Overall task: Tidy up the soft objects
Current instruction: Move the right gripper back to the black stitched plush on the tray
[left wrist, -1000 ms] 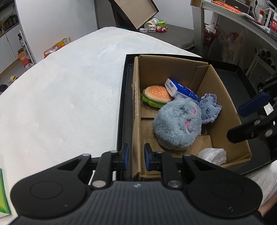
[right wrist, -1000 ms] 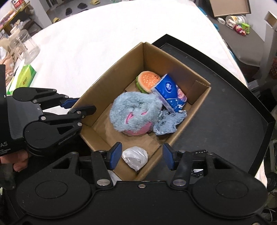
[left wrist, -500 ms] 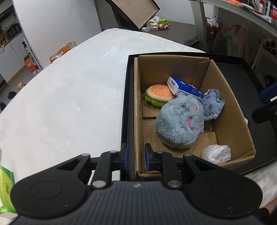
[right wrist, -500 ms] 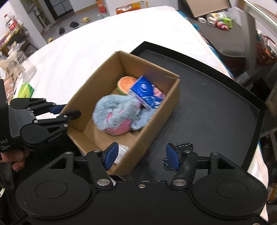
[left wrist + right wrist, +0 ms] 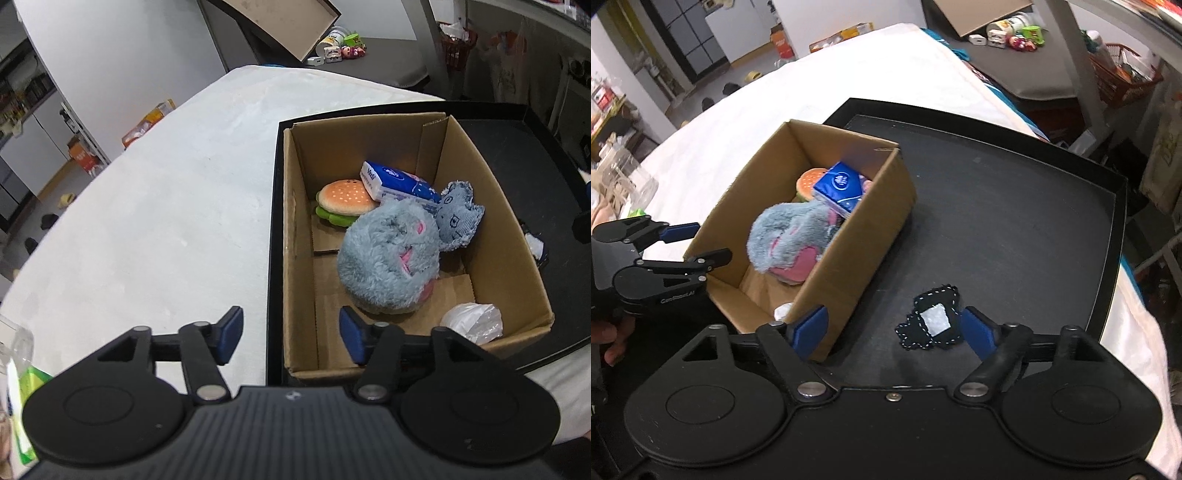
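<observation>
A cardboard box [image 5: 491,229] stands on the black tray [image 5: 1015,203]. In it lie a grey plush ball [image 5: 388,258], a burger toy [image 5: 345,197], a blue tissue pack [image 5: 395,184], a denim cat [image 5: 458,218] and a crumpled white bag [image 5: 472,323]. My left gripper [image 5: 291,336] straddles the box's near left wall, its jaws opening and the pads off the cardboard. My right gripper [image 5: 894,326] hangs over the tray beside the box [image 5: 857,240], its jaws opening too. A dark stitched fabric piece [image 5: 932,325] lies on the tray between its fingers, untouched.
The tray sits on a white tablecloth [image 5: 166,221]. A green packet [image 5: 26,384] and a glass jar [image 5: 628,173] stand at the table's left end. A hand [image 5: 613,332] holds the left gripper [image 5: 701,243]. Shelves and clutter lie beyond the table.
The left jaws, nearly closed on the box wall before, have spread apart. The right gripper slid right from over the box to the tray and opened wider around the fabric piece.
</observation>
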`<action>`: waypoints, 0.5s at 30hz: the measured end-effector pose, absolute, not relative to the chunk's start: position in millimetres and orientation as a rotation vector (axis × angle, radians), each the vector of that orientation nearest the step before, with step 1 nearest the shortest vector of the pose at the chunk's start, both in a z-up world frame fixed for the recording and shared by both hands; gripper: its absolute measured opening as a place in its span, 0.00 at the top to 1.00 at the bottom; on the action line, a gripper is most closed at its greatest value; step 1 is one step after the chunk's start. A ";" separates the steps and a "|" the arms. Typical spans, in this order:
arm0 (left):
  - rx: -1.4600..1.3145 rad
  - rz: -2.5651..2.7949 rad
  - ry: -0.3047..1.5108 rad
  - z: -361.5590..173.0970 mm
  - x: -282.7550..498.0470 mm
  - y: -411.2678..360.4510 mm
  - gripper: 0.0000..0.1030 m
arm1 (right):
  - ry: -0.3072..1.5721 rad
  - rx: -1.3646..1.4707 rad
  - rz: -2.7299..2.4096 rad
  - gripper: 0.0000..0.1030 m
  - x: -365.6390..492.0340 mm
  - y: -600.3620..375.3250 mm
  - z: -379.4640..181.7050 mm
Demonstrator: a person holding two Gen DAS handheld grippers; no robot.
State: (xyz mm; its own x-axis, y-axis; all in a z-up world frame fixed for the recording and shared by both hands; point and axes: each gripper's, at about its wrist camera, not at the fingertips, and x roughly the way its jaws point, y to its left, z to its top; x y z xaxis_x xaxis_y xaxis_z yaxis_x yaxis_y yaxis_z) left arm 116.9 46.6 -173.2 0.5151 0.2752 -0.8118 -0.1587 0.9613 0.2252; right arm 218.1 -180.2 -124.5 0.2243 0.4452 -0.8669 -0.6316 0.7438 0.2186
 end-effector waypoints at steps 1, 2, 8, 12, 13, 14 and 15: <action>0.141 0.267 0.998 -173.1 117.3 44.8 0.40 | 1.118 -0.184 0.749 0.20 218.5 -183.9 -126.9; 0.155 0.273 0.999 -173.5 117.7 42.7 0.39 | 1.119 -0.174 0.744 0.18 219.1 -187.1 -130.4; 0.222 0.298 0.999 -173.4 120.9 32.6 0.31 | 1.116 -0.162 0.748 0.14 219.7 -195.5 -146.1; 0.215 0.290 1.006 -173.6 122.9 32.3 0.27 | 1.106 -0.136 0.734 0.10 224.3 -203.1 -156.4; 0.207 0.287 1.008 -173.3 123.1 33.1 0.24 | 1.109 -0.121 0.721 0.09 226.6 -206.0 -159.2; 0.201 0.289 1.010 -173.1 123.0 33.6 0.23 | 1.111 -0.112 0.705 0.09 228.1 -207.7 -161.2; 0.200 0.291 1.012 -173.1 123.4 33.6 0.21 | 1.112 -0.107 0.693 0.07 229.9 -209.0 -162.2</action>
State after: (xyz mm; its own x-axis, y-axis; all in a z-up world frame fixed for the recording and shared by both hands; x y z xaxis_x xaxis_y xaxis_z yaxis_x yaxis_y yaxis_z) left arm 123.4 33.6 -173.1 0.4966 0.3300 -0.8028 -0.1463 0.9435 0.2973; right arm 229.9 -209.0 -162.2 0.2582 0.4587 -0.8503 -0.5616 0.7874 0.2542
